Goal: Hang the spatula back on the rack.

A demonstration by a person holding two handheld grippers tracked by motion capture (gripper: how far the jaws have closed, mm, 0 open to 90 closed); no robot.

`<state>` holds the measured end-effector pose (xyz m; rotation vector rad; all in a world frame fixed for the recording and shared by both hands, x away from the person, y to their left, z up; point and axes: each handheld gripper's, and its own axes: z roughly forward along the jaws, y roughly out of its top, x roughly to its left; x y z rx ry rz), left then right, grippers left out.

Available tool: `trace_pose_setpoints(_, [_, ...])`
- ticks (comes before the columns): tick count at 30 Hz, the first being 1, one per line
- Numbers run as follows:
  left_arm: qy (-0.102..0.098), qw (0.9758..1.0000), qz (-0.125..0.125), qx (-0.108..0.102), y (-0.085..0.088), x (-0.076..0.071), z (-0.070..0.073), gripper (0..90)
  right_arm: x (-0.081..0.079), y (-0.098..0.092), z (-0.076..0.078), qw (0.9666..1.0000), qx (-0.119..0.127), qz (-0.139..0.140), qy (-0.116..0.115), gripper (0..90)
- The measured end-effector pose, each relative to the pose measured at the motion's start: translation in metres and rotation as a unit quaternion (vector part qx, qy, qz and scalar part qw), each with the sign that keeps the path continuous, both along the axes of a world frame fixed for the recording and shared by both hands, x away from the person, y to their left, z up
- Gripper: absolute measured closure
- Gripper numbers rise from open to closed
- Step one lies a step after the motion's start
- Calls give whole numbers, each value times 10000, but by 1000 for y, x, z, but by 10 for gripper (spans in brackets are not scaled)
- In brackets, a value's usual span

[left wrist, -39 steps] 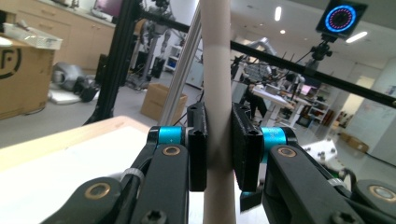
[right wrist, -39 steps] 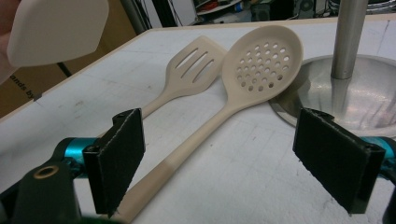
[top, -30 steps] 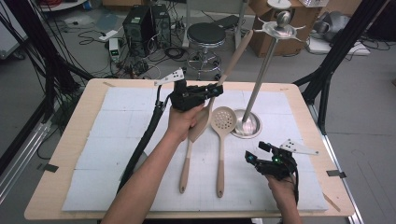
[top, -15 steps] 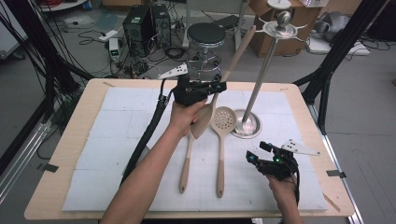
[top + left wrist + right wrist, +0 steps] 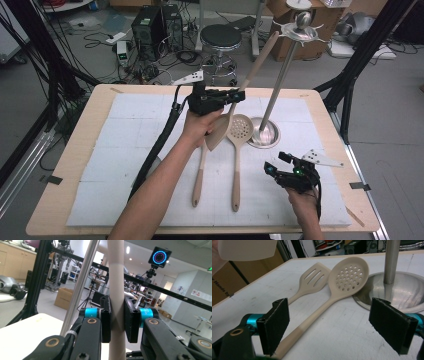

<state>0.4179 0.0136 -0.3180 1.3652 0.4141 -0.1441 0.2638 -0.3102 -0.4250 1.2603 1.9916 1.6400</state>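
1. Above the worktop (image 5: 90, 150), the left claw (image 5: 235, 96) pinches the handle of a beige solid spoon (image 5: 260, 52); since a second ago the hand has lifted it off the mat and tilted it, handle end up toward the hook ring of the steel utensil stand (image 5: 280, 80).
2. Judgement: hanging is next; the handle end sits near the ring, not yet hooked.
3. Right claw (image 5: 285, 170) spread wide, empty, resting near the front edge.
4. Slotted turner (image 5: 313, 275) and perforated skimmer (image 5: 239, 127) lie side by side on the mat, the skimmer bowl touching the stand base.
5. Hard to make out: any hanging hole in the spoon handle; the stand's hooks are small and blurred. The spoon bowl partly covers the turner head in the high view.
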Motion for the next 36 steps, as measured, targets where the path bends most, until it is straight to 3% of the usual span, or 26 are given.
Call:
trace_pose_setpoints(5, [41, 10000, 69, 34, -1, 2, -2, 785, 0, 0, 0, 10000, -6, -5, 0, 161])
trace_pose_setpoints(11, [227, 9996, 162, 22, -2, 4, -5, 756, 0, 0, 0, 10000, 0, -9, -3, 161])
trace_pose_setpoints(14, [226, 9990, 350, 169, -2, 3, -4, 582, -1, -1, 0, 10000, 3, -21, -4, 161])
trace_pose_setpoints(19, [61, 9983, 459, 351, 2, -1, 0, 497, -1, -2, 0, 10000, 3, -32, -2, 161])
trace_pose_setpoints(26, [-163, 9935, 856, 729, 19, -12, -3, 414, -2, -2, 0, 10000, -6, -45, -16, 161])
trace_pose_setpoints(27, [-201, 9921, 926, 817, 22, -13, -4, 403, -2, -2, 0, 10000, -11, -48, -14, 161])
trace_pose_setpoints(28, [-269, 9890, 1070, 990, 29, -18, -6, 382, -2, -2, 0, 10000, -11, -48, -13, 161])
trace_pose_setpoints(31, [-341, 9850, 1242, 1145, 49, -27, -13, 359, -2, -1, 0, 10000, 31, -51, 49, 161])
trace_pose_setpoints(36, [-221, 9835, 1392, 1132, 79, -38, -27, 352, -2, -1, 1, 9999, 68, -71, 27, 161])
